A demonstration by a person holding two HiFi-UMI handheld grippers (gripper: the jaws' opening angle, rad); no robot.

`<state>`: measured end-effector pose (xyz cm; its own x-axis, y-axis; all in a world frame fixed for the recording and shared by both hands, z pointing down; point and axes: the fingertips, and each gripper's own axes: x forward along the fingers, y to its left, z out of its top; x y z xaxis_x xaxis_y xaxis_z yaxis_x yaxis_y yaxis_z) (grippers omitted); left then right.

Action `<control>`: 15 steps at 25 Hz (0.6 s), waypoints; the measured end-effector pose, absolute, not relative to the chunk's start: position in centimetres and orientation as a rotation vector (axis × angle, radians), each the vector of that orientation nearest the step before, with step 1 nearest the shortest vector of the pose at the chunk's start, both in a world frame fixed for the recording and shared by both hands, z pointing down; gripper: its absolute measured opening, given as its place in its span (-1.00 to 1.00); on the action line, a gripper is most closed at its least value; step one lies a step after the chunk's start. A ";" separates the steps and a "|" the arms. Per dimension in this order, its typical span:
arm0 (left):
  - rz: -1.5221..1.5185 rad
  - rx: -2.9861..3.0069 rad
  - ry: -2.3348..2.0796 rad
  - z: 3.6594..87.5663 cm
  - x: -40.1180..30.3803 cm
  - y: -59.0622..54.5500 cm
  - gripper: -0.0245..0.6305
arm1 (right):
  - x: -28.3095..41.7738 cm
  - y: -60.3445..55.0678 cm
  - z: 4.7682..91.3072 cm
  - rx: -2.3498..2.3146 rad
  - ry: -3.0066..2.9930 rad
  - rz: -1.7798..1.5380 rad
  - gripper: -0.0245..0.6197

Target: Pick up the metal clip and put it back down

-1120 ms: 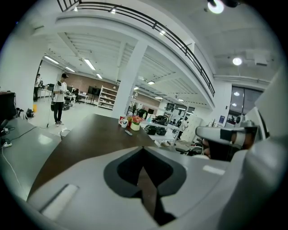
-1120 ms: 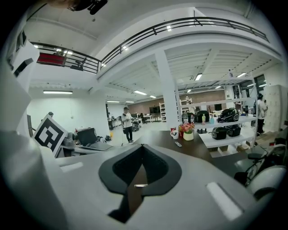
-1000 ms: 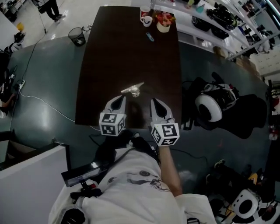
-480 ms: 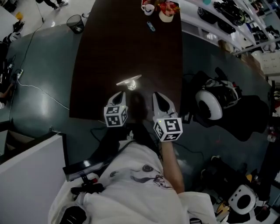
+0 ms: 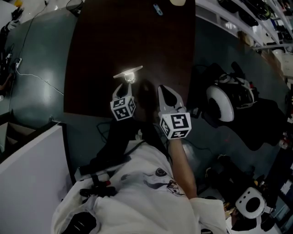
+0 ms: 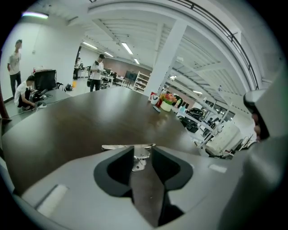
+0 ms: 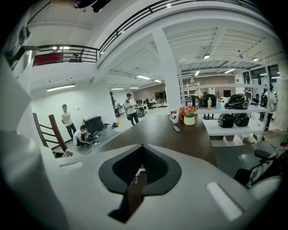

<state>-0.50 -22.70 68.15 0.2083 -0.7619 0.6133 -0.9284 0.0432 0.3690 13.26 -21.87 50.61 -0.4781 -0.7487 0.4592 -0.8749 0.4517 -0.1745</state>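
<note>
The metal clip lies on the dark table near its front edge, its flat bar catching the light. My left gripper sits right behind it, low over the table. In the left gripper view the clip shows in the narrow gap at the tips of the left gripper; the jaws have just been opening, and the pads stand off it. My right gripper hovers to the clip's right, apart from it. In its own view the right gripper has its tips together with nothing held.
A flower pot and cups stand at the table's far end, with a small blue object nearby. A white headset and dark gear lie on the floor to the right. A cable runs along the left. People stand far off.
The left gripper has sunk towards the table top with the clip staying at its tips. The right gripper has edged forward. The head view has tilted, so the table's far end has slid out of the picture.
</note>
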 end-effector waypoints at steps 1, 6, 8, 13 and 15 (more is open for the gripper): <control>0.295 1.740 -1.599 68.4 -0.4 -22.8 -0.49 | 13.3 -22.0 50.8 1.373 -2.393 0.566 -0.92; 0.361 1.656 -1.641 70.7 -0.5 -23.5 -0.05 | 13.6 -22.6 51.2 1.349 -2.385 0.585 -0.92; 0.382 1.619 -1.647 71.5 -0.7 -23.8 0.02 | 13.8 -22.6 51.4 1.350 -2.371 0.594 -0.92; 0.403 1.558 -1.651 72.7 -0.3 -24.6 0.13 | 15.0 -22.4 52.1 1.354 -2.327 0.622 -0.92; 0.404 1.531 -1.652 73.3 -0.3 -25.0 0.15 | 15.4 -22.4 52.3 1.360 -2.313 0.635 -0.92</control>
